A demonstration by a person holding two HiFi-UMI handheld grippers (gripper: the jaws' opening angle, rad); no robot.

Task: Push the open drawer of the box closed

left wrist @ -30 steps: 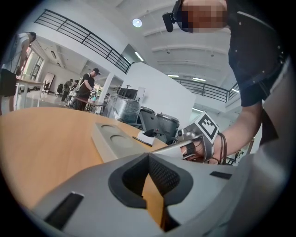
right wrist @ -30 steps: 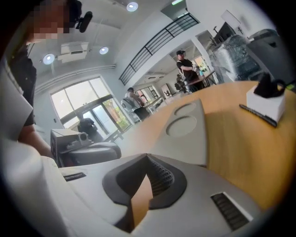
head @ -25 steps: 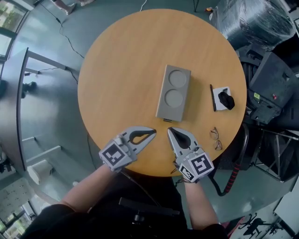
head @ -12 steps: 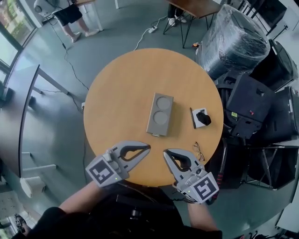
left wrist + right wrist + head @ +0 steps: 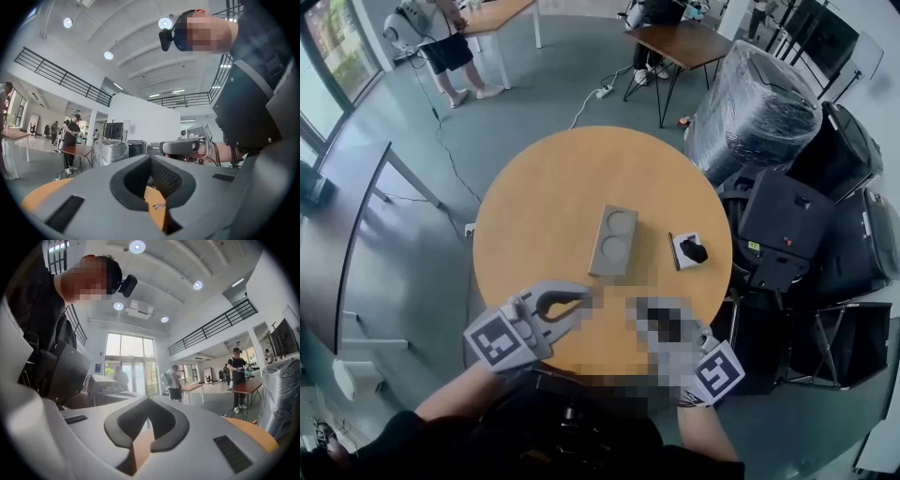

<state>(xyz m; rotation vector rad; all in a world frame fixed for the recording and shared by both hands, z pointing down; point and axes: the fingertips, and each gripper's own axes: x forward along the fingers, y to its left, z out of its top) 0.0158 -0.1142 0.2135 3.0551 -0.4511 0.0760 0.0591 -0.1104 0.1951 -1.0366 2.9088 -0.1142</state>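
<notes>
The grey box [image 5: 612, 241] with two round recesses in its lid lies at the middle of the round wooden table [image 5: 534, 216]. Its near end faces me, and the drawer is too small to make out. My left gripper [image 5: 585, 296] is held at the table's near edge, well short of the box, jaws shut and empty. My right gripper [image 5: 643, 309] hangs beside it, partly under a mosaic patch. In the left gripper view the shut jaws [image 5: 150, 158] point sideways at the right gripper [image 5: 185, 147]. In the right gripper view the jaws [image 5: 149, 400] meet over bare tabletop.
A white pad with a black object [image 5: 689, 250] lies right of the box. Eyeglasses [image 5: 158, 206] rest on the table near the left jaws. Black cases [image 5: 787, 234] and a wrapped bundle [image 5: 759, 108] crowd the table's right side. People stand at far tables [image 5: 675, 37].
The head view has pulled up and back, so the table and box look smaller. Both grippers have drawn back from the box toward my body and now face each other.
</notes>
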